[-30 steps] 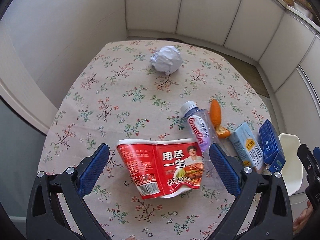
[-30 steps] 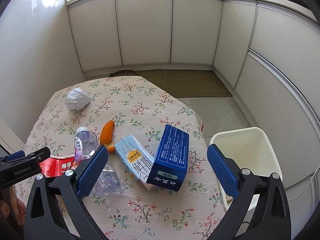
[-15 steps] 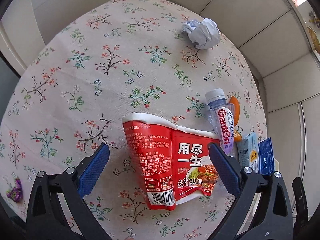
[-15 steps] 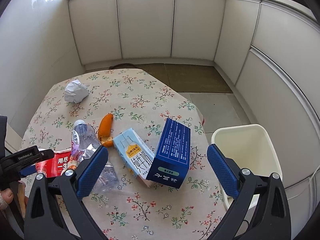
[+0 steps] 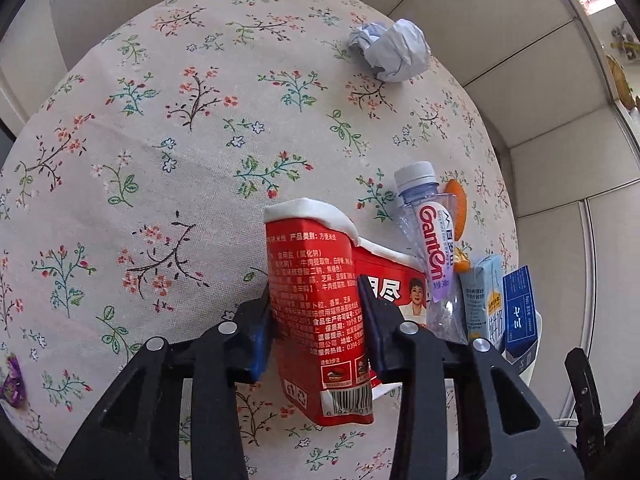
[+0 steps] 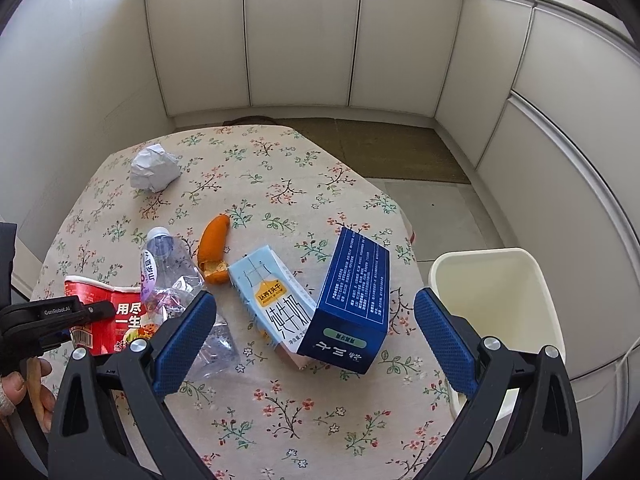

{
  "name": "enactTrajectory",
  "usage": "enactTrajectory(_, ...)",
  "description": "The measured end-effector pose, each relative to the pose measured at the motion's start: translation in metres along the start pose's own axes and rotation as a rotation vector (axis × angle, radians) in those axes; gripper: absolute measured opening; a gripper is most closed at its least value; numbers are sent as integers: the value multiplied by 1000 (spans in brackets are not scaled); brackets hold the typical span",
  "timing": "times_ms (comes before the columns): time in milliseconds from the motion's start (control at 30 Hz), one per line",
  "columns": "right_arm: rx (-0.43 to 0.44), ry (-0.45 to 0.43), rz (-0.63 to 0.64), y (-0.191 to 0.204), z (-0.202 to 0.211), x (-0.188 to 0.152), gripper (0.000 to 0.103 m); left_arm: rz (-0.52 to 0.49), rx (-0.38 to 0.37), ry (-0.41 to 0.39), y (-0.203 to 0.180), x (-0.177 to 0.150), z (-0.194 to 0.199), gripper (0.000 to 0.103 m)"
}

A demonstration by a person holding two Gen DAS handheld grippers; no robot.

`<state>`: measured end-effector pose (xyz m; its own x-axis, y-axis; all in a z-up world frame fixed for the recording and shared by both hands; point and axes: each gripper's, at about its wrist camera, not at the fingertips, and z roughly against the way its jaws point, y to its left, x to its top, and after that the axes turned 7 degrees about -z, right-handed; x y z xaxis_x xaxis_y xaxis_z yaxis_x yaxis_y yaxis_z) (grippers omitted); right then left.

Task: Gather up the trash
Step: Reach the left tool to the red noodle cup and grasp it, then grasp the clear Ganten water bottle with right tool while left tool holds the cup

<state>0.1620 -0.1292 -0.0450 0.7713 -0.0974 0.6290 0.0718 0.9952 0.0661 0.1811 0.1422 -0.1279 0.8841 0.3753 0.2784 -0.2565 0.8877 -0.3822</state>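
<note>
Left gripper (image 5: 318, 318): jaws have just been closing; both blue pads now press the sides of the flattened red noodle cup (image 5: 316, 312), which buckles into a ridge between them. Clamped on it.
Cup position: near-left part of the floral tablecloth (image 5: 192, 128); white rim points to the far side, barcode end nearest the camera.
Cup long axis: runs near-to-far, roughly along the line of the fingers; the pinch goes across its width.
Lifted or not: cannot tell; the lower edge looks to be at the cloth.
Right gripper (image 6: 316, 332): jaws wide apart, nothing between the pads; it hovers above the blue box (image 6: 352, 300) and the pale milk carton (image 6: 276, 300).
Bin (image 6: 500, 312): cream, off the right edge of the table, lower than the tabletop, looks empty.
Key relation: the bin lies to the right of the held cup, across the whole cluster; the crushed water bottle (image 5: 436, 248), orange peel (image 6: 214, 248), carton and box sit between.
Nearer hand to bin: the right one, just beside it; the left is the far one.
Judgement: carrying the cup calls for a lift first, then travel right over the clutter.
Risk: the cup's right flap touches the bottle and could drag it.
Other trash: crumpled paper ball (image 5: 390, 54), far side, well apart.
</note>
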Motion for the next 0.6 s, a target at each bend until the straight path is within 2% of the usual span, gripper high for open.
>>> enactTrajectory(167,24,18,-7,3,-4,1,96,-90,19,-71,-17,-2,25,36)
enactTrajectory(233,47,27,-3,7,-6,1,96,-143,60,-121,-24,-2,43,36)
enactTrajectory(333,86,46,36,22,-11,-1,96,-256,170,-220,-40,-4,71,36)
enactTrajectory(433,99,51,116,44,-15,-6,96,-327,245,-319,-49,-5,99,36)
enactTrajectory(600,108,72,333,93,-30,-25,96,-342,268,-432,-48,2,136,36)
